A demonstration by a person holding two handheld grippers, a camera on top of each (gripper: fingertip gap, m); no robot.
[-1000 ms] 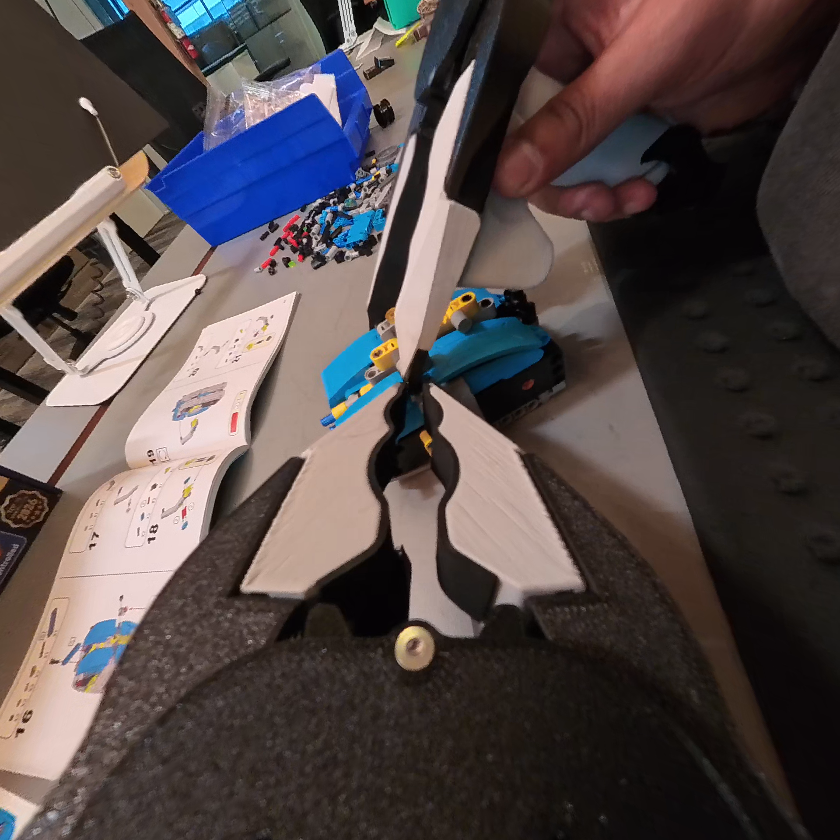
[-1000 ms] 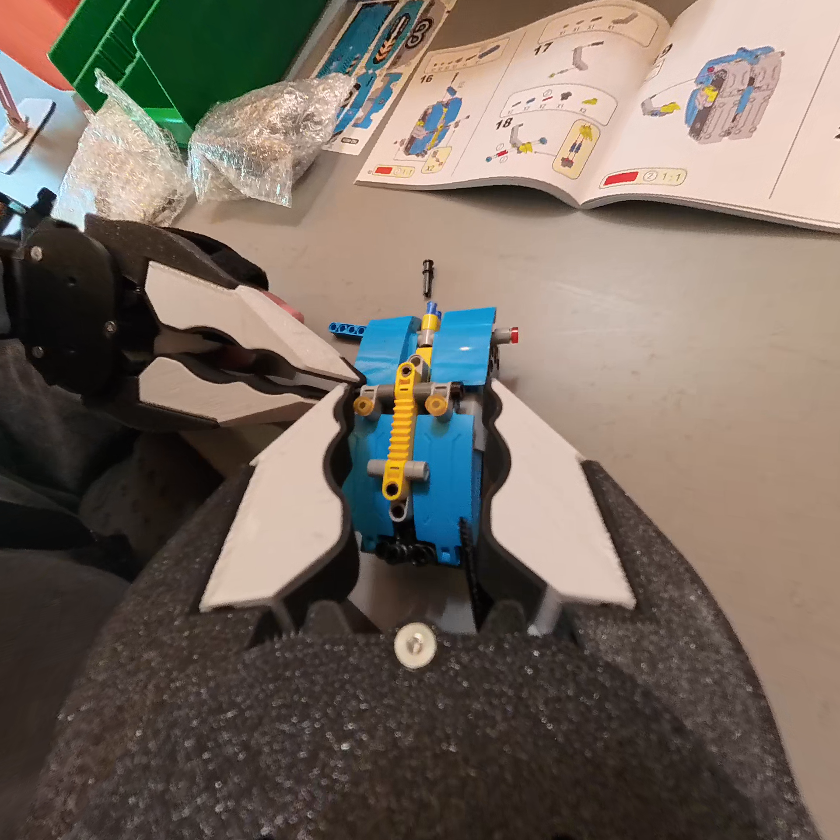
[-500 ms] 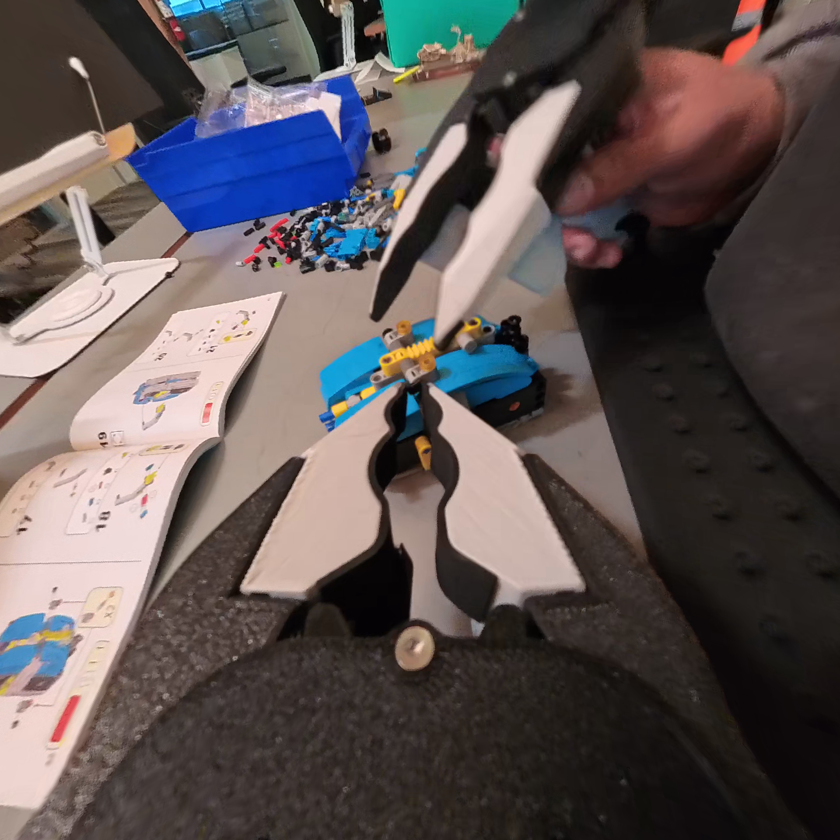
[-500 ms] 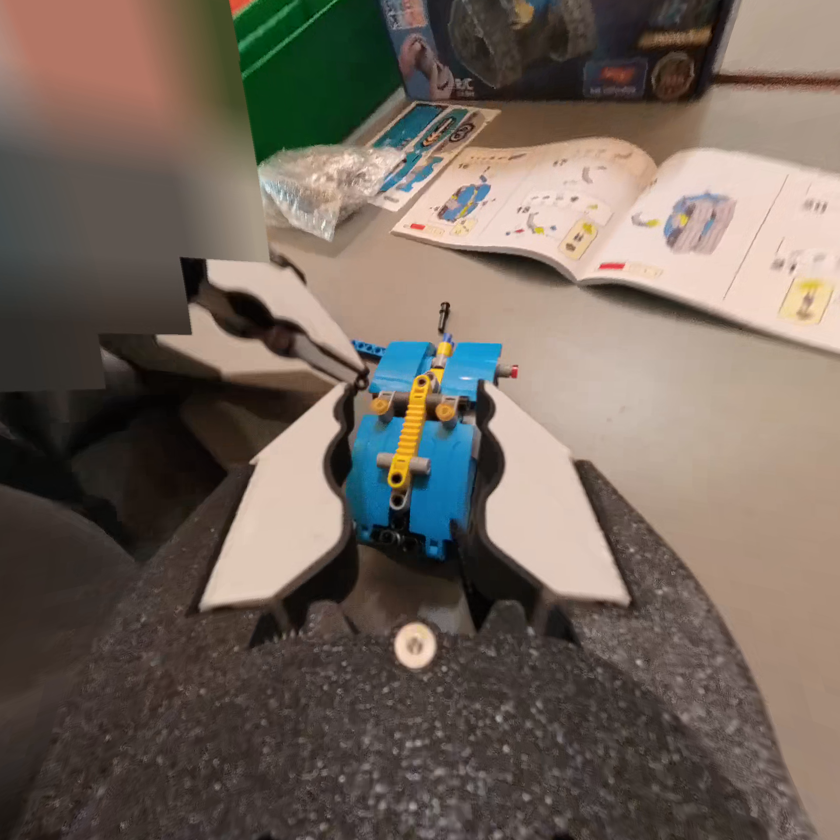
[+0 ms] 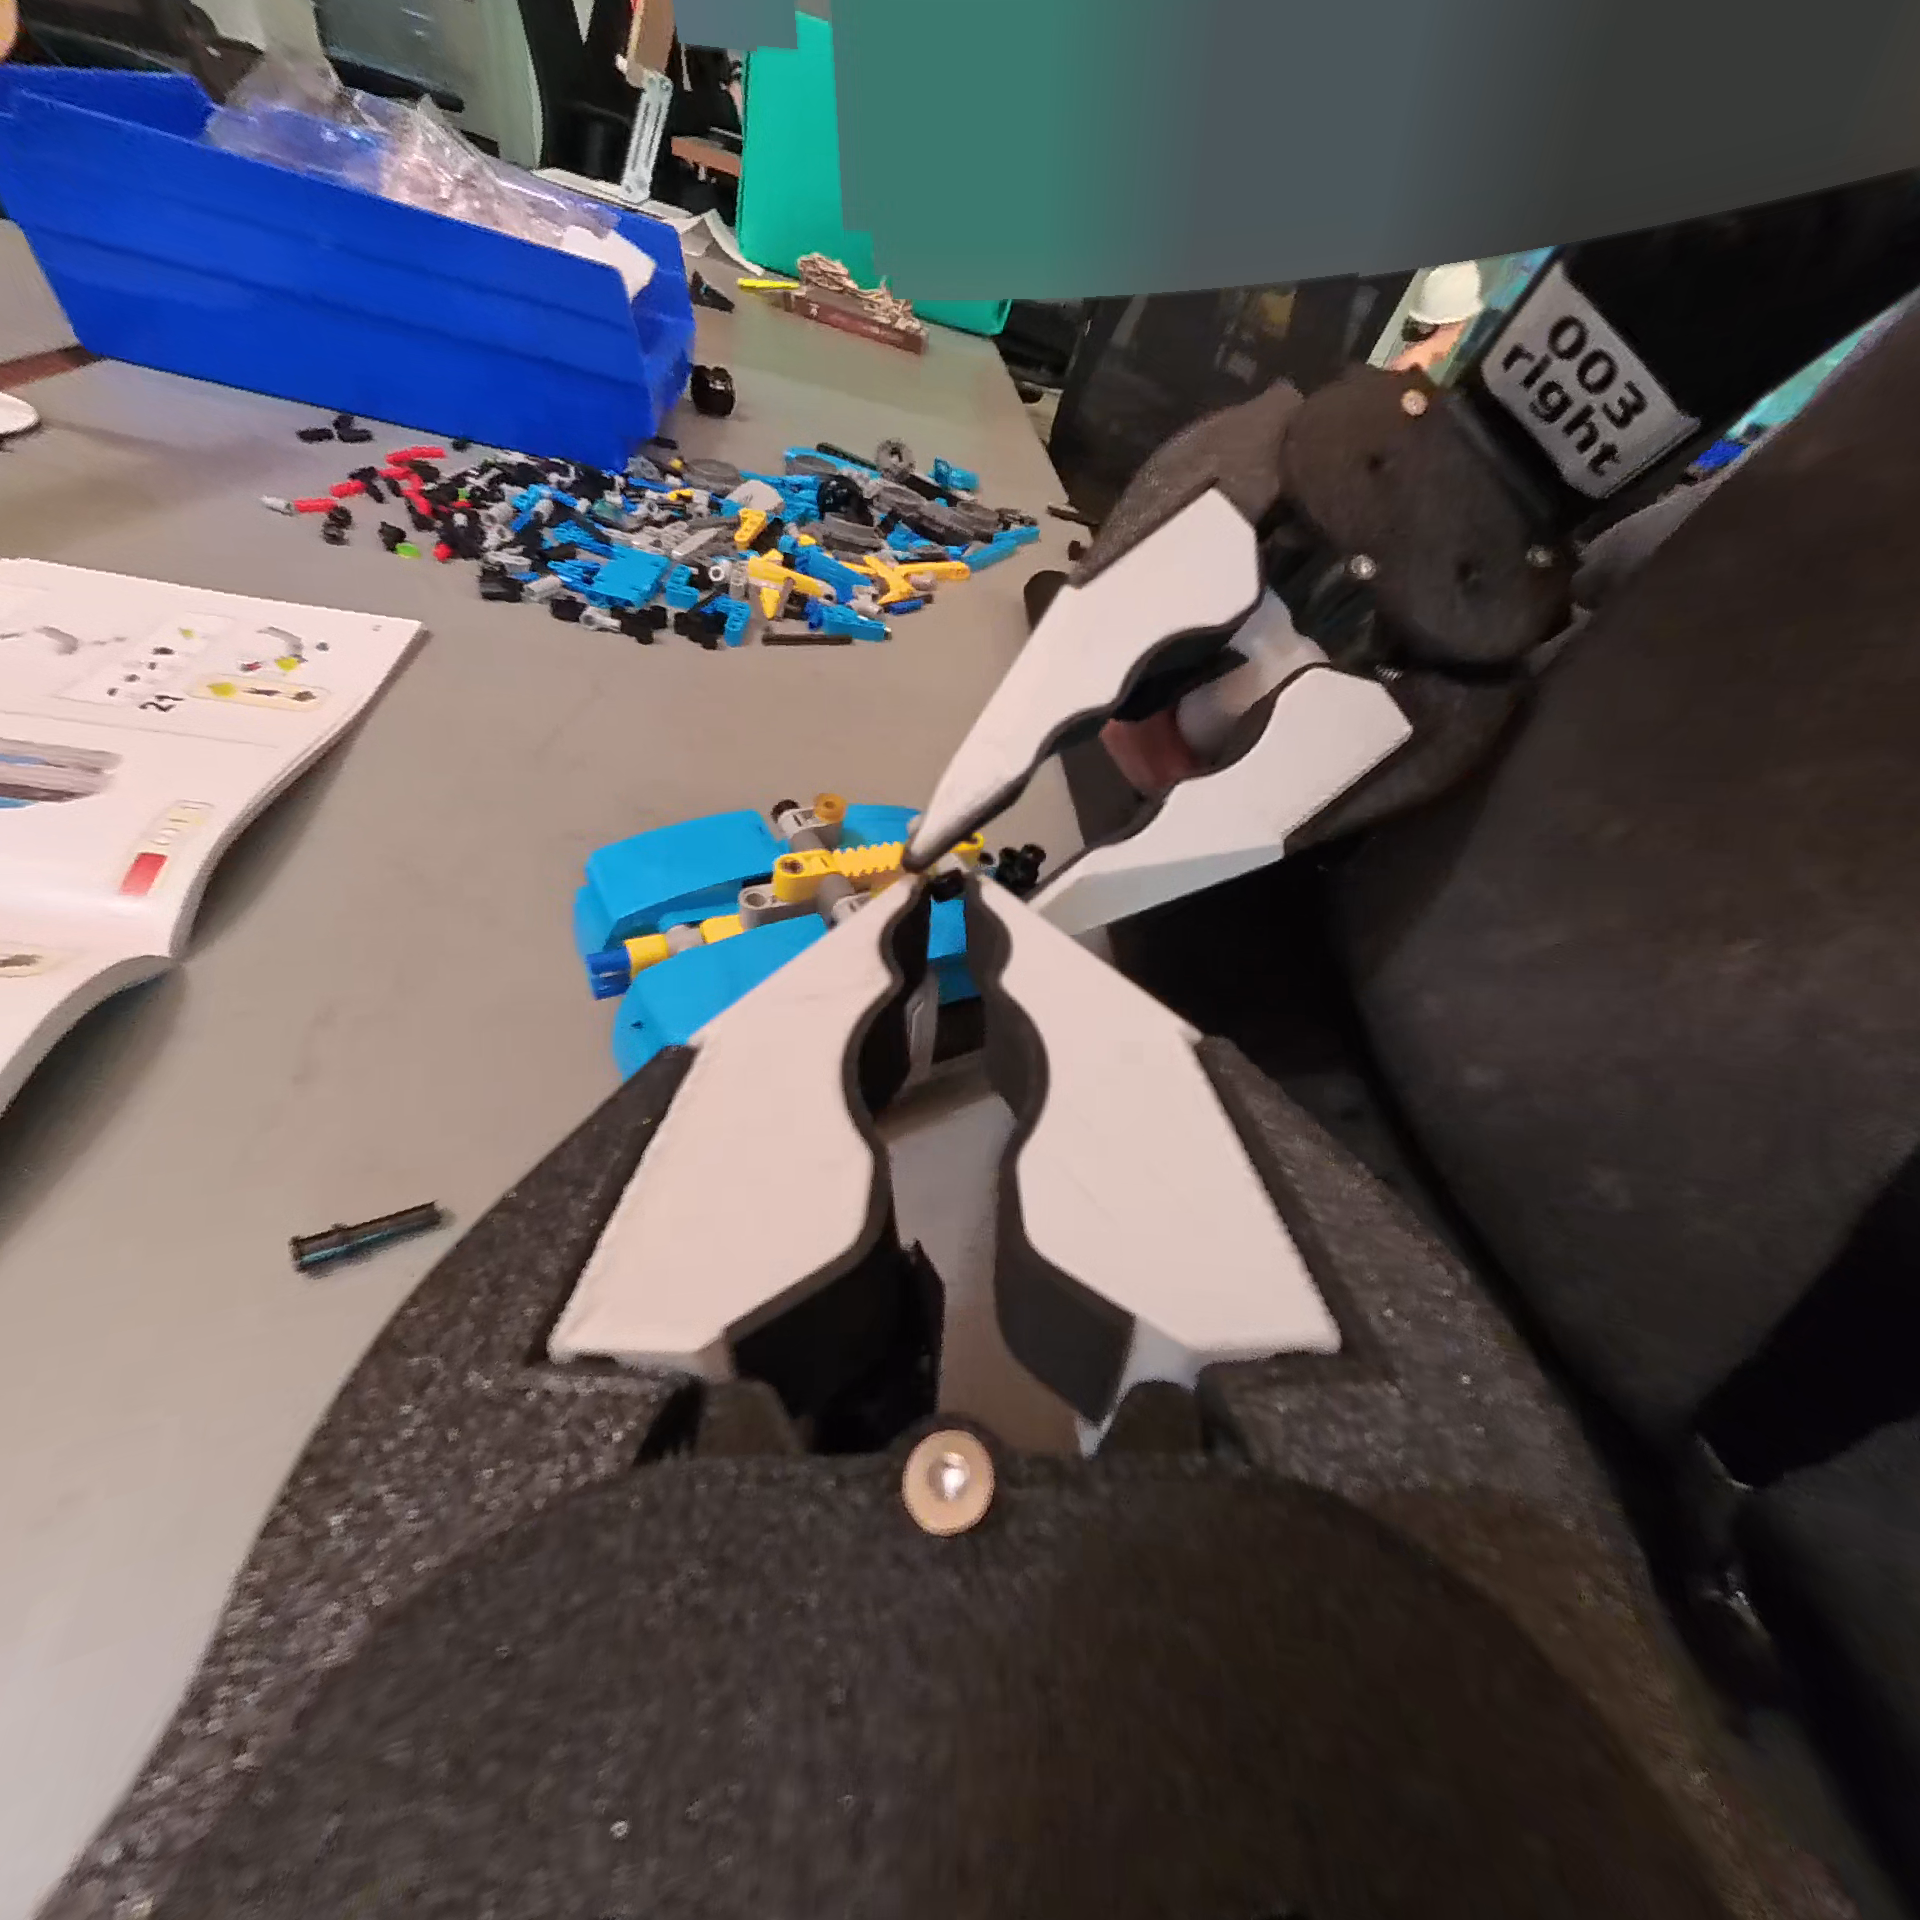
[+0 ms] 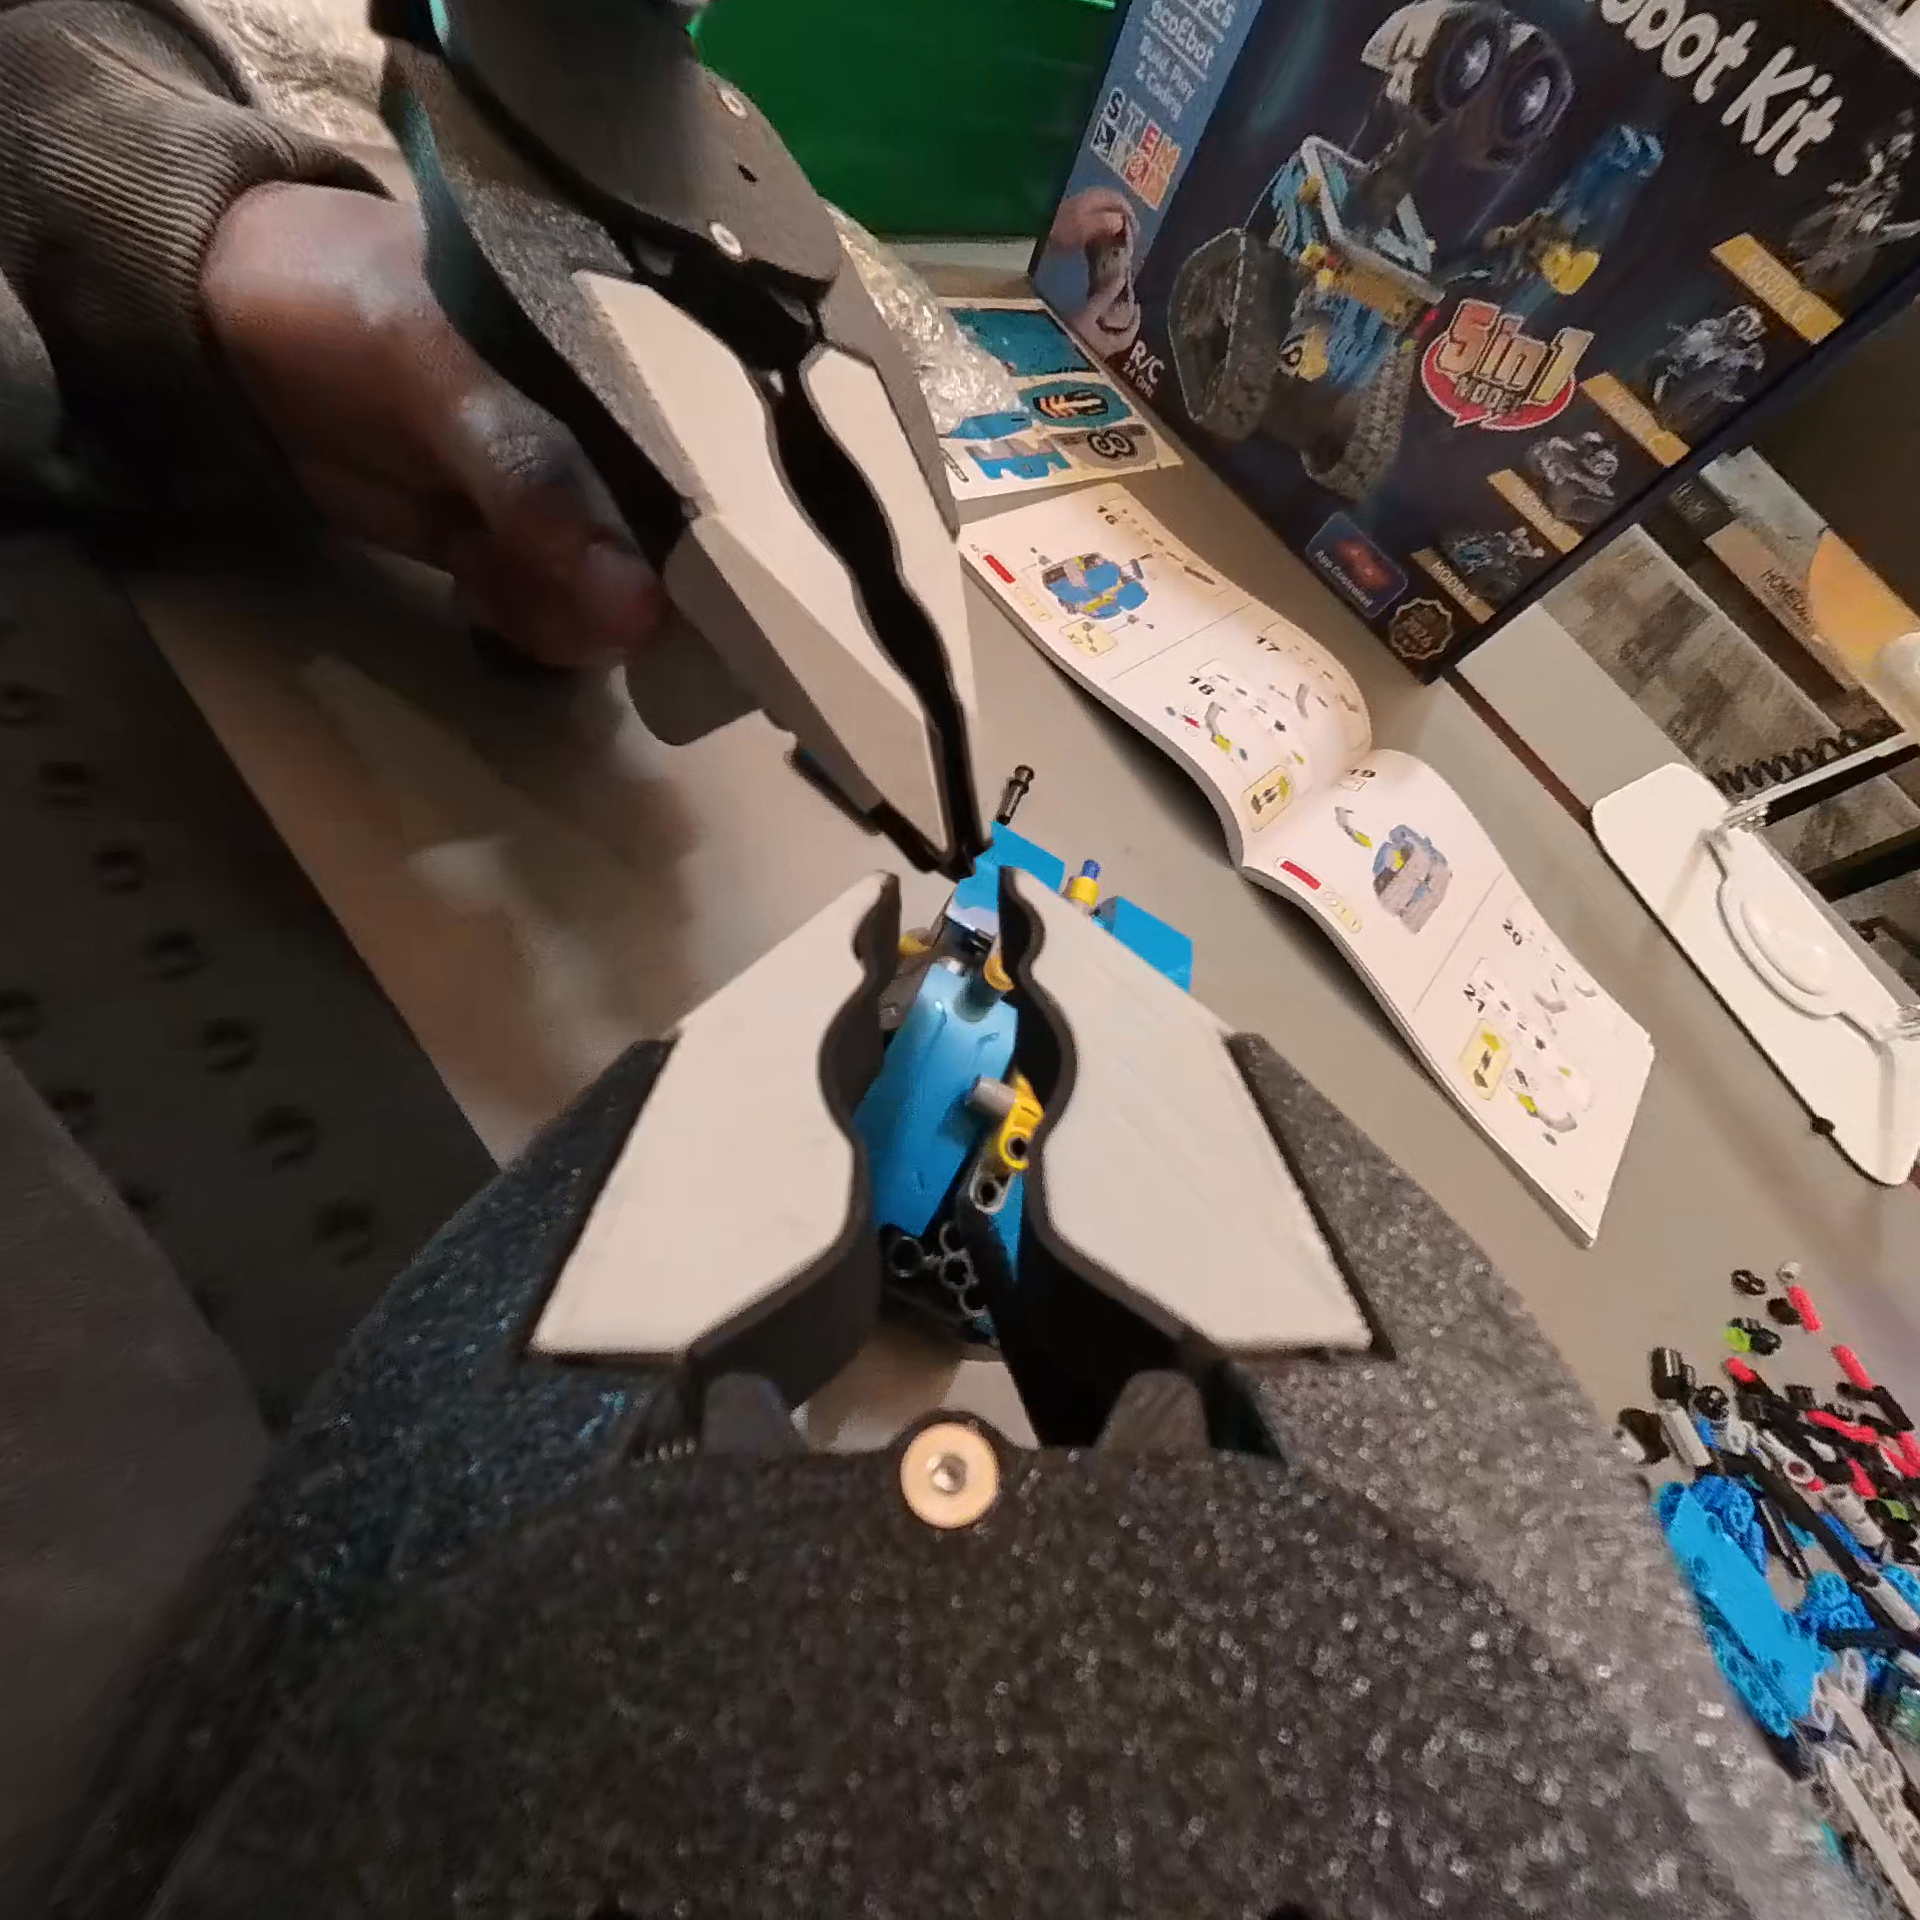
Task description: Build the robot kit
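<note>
— How many blue bins (image 5: pixel 343 301) do you see?

— One, far left, with clear bags in it. Next comes one open booklet (image 5: pixel 156 748) full of pictures. One small black stick (image 5: pixel 364 1234) lies alone near it.

— And the little bricks?

— One big pile of loose pieces (image 5: pixel 707 561), too many to count: blue, black, red, yellow, grey.

— Where is the blue brick toy (image 5: pixel 675 873)?

— Flat on the grey table (image 5: pixel 416 1039), near its edge, between the booklet and the person's lap. There is only one.

— What do the two tools do?

— The left gripper (image 5: pixel 940 899) is closed, its tips at the toy's side. The right gripper (image 6: pixel 948 883) is spread apart, and one finger touches the yellow strip on top of the toy. A hand (image 6: pixel 416 436) holds the left tool.

— Any writing?

— A white tag (image 5: pixel 1579 410) on the right tool has some. One dark box (image 6: pixel 1455 260) with robot pictures has lots. One sticker sheet (image 6: pixel 1049 436) lies just beside it.

— And the room?

— A work room. I see one green bin (image 6: pixel 914 104) and one white stand (image 6: pixel 1766 966).
</note>
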